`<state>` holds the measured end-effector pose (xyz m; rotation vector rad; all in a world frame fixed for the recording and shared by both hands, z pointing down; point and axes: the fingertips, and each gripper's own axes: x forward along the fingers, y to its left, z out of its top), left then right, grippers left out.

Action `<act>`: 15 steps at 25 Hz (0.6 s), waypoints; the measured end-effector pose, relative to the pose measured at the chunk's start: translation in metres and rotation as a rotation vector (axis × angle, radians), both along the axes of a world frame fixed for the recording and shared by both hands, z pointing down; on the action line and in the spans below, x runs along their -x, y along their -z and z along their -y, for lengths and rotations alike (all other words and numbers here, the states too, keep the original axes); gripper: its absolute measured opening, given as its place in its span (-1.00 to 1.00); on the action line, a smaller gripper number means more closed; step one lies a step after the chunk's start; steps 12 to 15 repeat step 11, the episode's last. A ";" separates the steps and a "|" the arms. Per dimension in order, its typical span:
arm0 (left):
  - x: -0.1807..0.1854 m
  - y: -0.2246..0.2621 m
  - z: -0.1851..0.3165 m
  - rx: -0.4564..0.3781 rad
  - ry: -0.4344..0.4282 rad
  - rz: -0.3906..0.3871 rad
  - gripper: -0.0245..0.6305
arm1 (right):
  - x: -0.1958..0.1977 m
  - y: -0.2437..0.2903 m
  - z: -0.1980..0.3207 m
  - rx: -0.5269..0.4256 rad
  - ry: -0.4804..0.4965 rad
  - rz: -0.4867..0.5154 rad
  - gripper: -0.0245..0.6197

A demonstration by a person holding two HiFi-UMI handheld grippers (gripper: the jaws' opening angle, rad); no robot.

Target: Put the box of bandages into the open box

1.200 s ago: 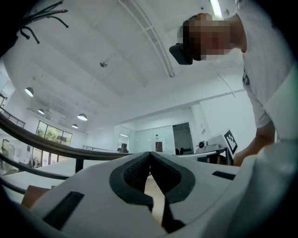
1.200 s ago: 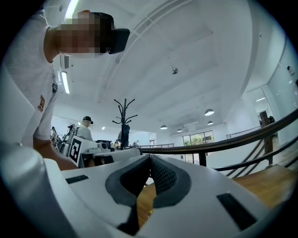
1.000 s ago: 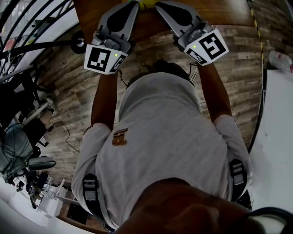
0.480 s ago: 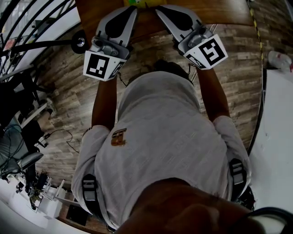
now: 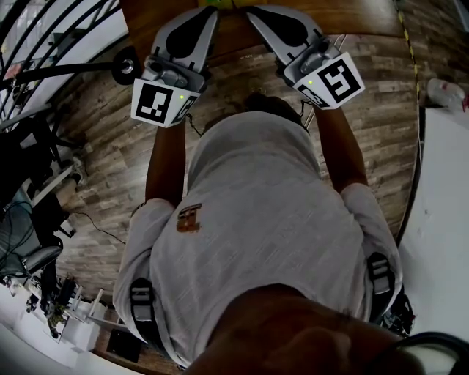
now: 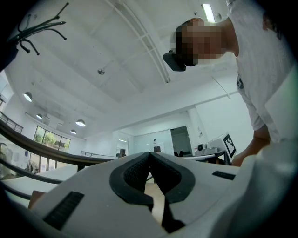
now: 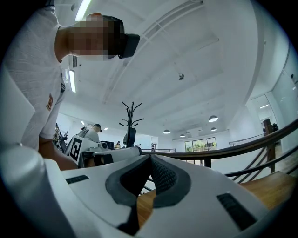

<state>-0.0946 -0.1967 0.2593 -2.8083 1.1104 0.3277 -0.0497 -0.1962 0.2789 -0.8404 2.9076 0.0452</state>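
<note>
Though barely in view, yellow sliver (image 5: 218, 4) against wooden table (image 5: 366, 18).

No legible words, brands or numbers in any view

Head view, upper left: cube on the left gripper (image 5: 212, 10) carries a black-and-white square marker (image 5: 157, 102); block pattern only, no characters. Upper right: like marker (image 5: 335, 78) on the right gripper (image 5: 254, 10) cube, also pattern only.

Head view, centre left: small orange-brown emblem (image 5: 188, 218) on the grey shirt (image 5: 271, 220), too blurred to read.

Left gripper view, right of centre: distant marker (image 6: 229, 145), small, pattern only. Right gripper view, lower left: far marker (image 7: 76, 145), same result
</note>
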 end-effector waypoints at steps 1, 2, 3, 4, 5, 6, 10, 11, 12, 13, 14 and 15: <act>0.000 0.001 0.000 0.000 -0.001 -0.002 -0.87 | 0.001 0.001 0.000 0.000 0.001 -0.002 -0.83; 0.001 0.001 0.000 0.000 -0.001 -0.003 -0.87 | 0.002 0.001 0.000 0.000 0.003 -0.004 -0.83; 0.003 0.000 0.000 0.001 -0.002 -0.003 -0.87 | 0.003 0.001 0.000 0.000 0.005 -0.006 -0.83; 0.004 0.000 0.001 0.003 -0.002 -0.003 -0.87 | 0.005 0.001 0.001 0.001 0.007 -0.008 -0.83; 0.004 -0.001 0.001 0.004 -0.002 -0.002 -0.87 | 0.006 0.000 0.001 0.002 0.009 -0.010 -0.83; 0.005 -0.002 0.001 0.006 -0.002 -0.002 -0.87 | 0.007 -0.001 0.001 0.004 0.010 -0.011 -0.83; 0.001 -0.005 0.001 0.007 -0.005 0.000 -0.87 | 0.004 -0.005 0.001 0.008 0.012 -0.018 -0.83; -0.001 -0.005 0.000 0.007 -0.006 0.001 -0.87 | 0.003 -0.006 0.001 0.009 0.012 -0.019 -0.83; -0.001 -0.005 0.000 0.007 -0.006 0.001 -0.87 | 0.003 -0.006 0.001 0.009 0.012 -0.019 -0.83; -0.001 -0.005 0.000 0.007 -0.006 0.001 -0.87 | 0.003 -0.006 0.001 0.009 0.012 -0.019 -0.83; -0.001 -0.005 0.000 0.007 -0.006 0.001 -0.87 | 0.003 -0.006 0.001 0.009 0.012 -0.019 -0.83; -0.001 -0.005 0.000 0.007 -0.006 0.001 -0.87 | 0.003 -0.006 0.001 0.009 0.012 -0.019 -0.83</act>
